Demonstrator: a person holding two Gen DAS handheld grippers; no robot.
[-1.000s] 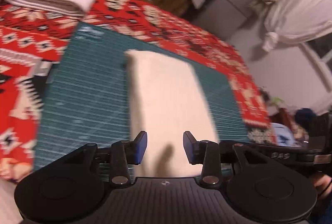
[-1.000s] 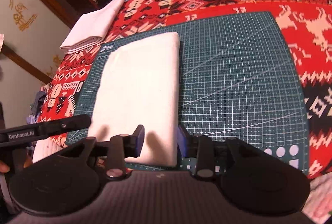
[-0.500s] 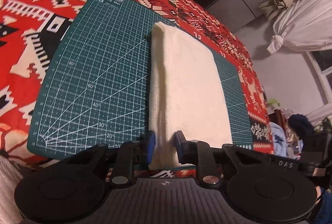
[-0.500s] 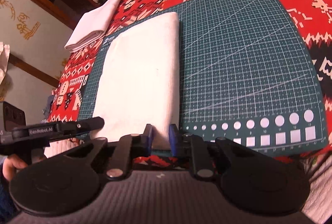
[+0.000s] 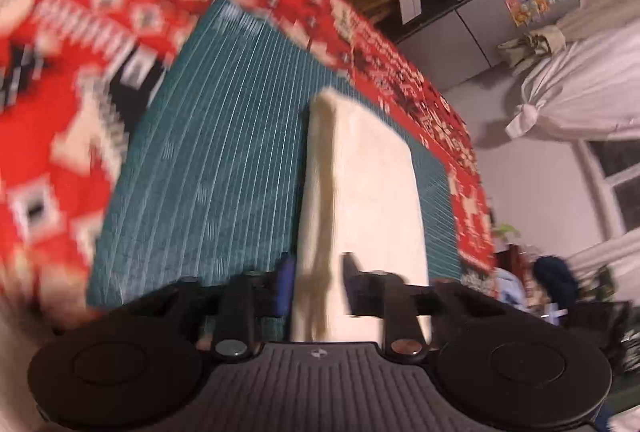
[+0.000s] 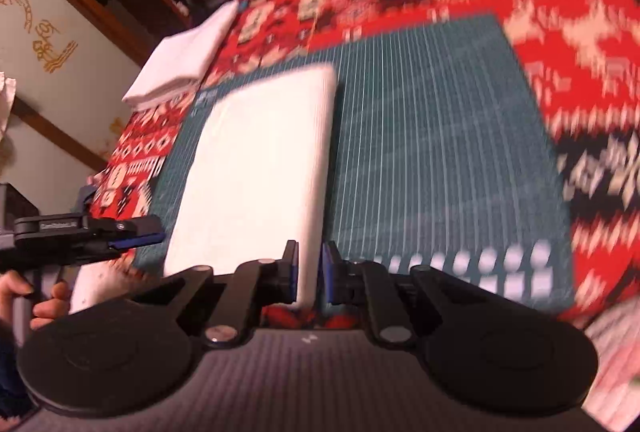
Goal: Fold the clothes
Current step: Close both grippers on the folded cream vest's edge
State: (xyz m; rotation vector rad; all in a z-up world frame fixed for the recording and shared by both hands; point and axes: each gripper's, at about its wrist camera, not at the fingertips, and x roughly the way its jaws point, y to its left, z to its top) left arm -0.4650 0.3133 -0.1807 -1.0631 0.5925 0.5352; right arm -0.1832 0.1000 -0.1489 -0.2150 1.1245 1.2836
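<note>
My right claw (image 6: 309, 274) is pinching the near right corner of the white cloth (image 6: 260, 168). My left claw (image 5: 316, 282) has the near left corner between its fingers, but the picture is blurry, so I cannot tell if it is squeezing tight. The cloth lies folded on the green mat (image 6: 436, 152). To do this well, I think both claws should lift together and carry the near edge straight to the far edge. A moment ago both claws were wider apart. Far off sits a folded pile (image 6: 180, 64).
</note>
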